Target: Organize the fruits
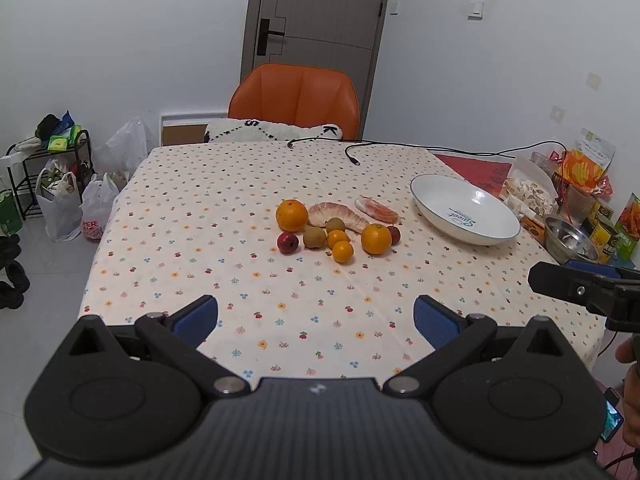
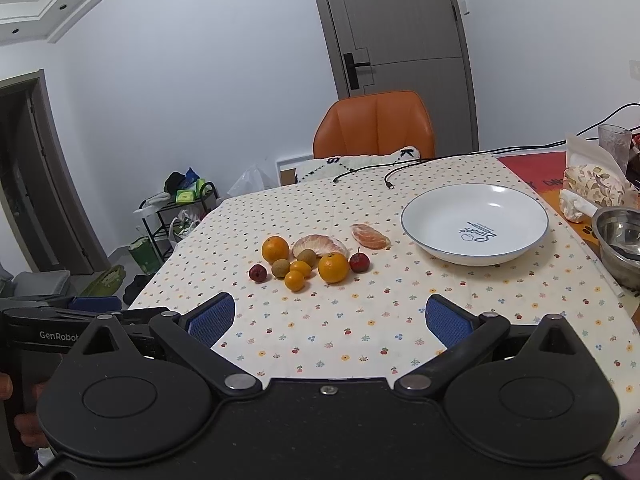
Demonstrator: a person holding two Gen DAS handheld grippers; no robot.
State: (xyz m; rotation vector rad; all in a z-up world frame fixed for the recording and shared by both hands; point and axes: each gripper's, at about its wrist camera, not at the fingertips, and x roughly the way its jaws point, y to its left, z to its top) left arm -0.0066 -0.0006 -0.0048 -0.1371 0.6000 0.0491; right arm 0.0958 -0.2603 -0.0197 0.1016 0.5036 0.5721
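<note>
Both grippers sat back over the near edge of the worktop (image 1: 200, 240), clear of everything. Left gripper (image 1: 316, 320): fingers spread wide, nothing between them. Right gripper (image 2: 330, 318): same, released and empty. Read as a start pose: both aimed across the worktop at the fruit, no pick begun.

Fruit lay in one loose cluster mid-worktop, well short of the far edge, left of the plate (image 2: 420, 216). Nearest the grippers: two small oranges (image 2: 295, 280), touching or nearly so. Just behind them two brown fruits (image 2: 280, 269), kiwi-like, can't confirm. A red fruit (image 2: 257, 273) sat at the left end of the cluster, another red one (image 2: 359, 262) at the right end with its stem pointing up. Big orange (image 2: 333, 267) sat right of centre beside that red one; second big orange (image 2: 275, 249) at the back left.

Behind those, a peeled pomelo piece (image 2: 319, 245): crescent, long axis roughly parallel to the near edge, arch toward the far edge. A smaller segment (image 2: 370, 237) lay apart, nearer the plate, long axis slanted, its right end closer to the near edge.

The plate was empty, toward the right edge, apart from the cluster. Likely the drop target, so the right gripper had the shorter carry. Round fruit may roll when a neighbour is lifted.

Cable (image 2: 390, 184) lay loose near the far edge, off the path.
</note>
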